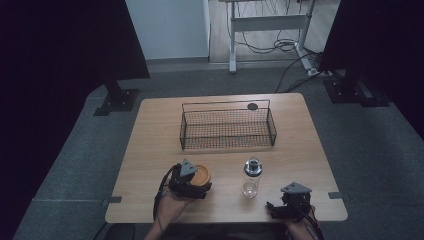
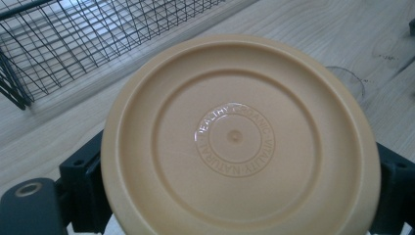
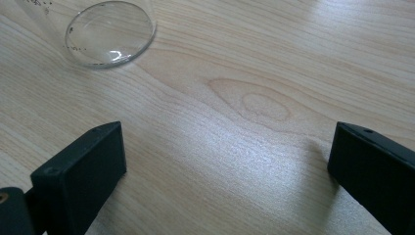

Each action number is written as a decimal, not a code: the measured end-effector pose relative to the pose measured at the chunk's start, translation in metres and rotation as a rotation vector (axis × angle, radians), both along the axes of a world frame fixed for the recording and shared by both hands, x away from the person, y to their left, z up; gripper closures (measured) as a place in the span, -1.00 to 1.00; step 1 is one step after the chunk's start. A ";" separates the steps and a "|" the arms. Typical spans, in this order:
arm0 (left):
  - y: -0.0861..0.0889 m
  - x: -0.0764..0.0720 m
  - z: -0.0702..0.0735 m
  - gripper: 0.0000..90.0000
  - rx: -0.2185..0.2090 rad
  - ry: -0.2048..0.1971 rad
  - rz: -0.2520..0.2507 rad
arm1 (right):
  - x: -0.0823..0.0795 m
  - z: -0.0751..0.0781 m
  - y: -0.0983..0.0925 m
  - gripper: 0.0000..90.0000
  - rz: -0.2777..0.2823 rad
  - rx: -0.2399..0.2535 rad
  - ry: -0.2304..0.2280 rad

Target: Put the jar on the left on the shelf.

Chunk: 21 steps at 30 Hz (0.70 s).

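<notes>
Now keep left tongs (image 1: 196, 186) clamped level on the tan lidded jar (image 2: 240, 137) at the desk's (image 1: 150, 150) front-left, lifting toward the wire basket (image 1: 227, 127), right tongs (image 3: 222, 171) resting open.

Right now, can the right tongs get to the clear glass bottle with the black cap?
Probably yes. The right tongs are open and hold nothing, and the clear glass bottle with the black cap stands close by, with bare wooden table between them.
</notes>
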<state>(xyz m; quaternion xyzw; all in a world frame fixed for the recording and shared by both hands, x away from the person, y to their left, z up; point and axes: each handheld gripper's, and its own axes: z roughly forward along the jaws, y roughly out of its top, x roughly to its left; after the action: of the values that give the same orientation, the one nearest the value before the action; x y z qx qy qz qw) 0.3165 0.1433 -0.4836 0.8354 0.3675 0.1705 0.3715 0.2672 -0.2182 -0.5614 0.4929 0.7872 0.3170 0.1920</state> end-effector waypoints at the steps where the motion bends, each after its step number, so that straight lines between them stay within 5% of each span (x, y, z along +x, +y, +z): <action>1: 0.000 0.001 0.001 -0.78 0.000 0.000 0.001 | 0.000 0.000 0.000 -1.00 0.000 0.000 0.000; 21: 0.004 0.018 0.009 -0.78 -0.005 0.006 0.014 | 0.000 0.000 0.000 -1.00 0.000 0.000 0.000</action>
<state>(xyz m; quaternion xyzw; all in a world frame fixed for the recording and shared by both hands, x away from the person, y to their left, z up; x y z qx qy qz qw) 0.3348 0.1474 -0.4747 0.8324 0.3748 0.1695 0.3713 0.2673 -0.2181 -0.5614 0.4929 0.7873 0.3168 0.1919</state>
